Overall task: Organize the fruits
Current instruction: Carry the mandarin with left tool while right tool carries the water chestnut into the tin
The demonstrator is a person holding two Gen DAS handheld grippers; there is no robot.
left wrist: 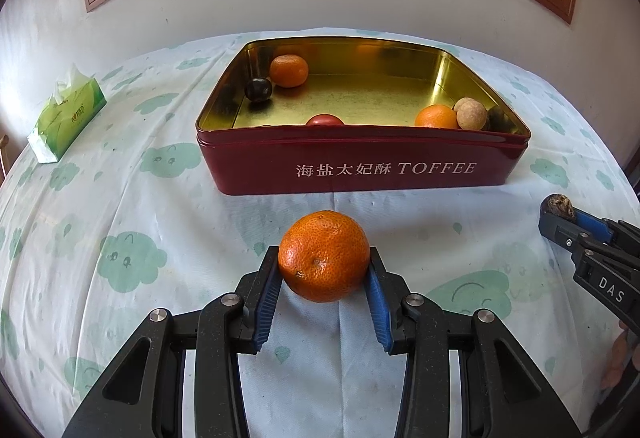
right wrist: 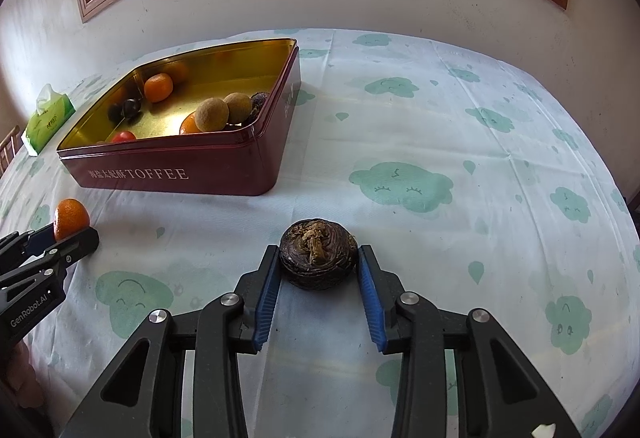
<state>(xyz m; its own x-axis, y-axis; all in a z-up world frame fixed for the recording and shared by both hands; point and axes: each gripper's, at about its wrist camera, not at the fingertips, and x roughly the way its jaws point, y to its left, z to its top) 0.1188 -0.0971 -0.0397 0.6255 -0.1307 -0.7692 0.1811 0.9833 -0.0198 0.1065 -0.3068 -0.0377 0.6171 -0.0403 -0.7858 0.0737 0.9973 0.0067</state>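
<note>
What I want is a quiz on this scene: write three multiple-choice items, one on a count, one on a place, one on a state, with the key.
1. How many oranges lie in the red tin? A none; B two; C five.
2. Where is the dark bulb? A in the tin; B between the right tongs; C on the tissue pack.
3. The left tongs are: A open, empty; B shut on an orange; C shut on the tin's rim.
B, two show inside; B, the tongs clamp it; B, both sides press the fruit.
</note>
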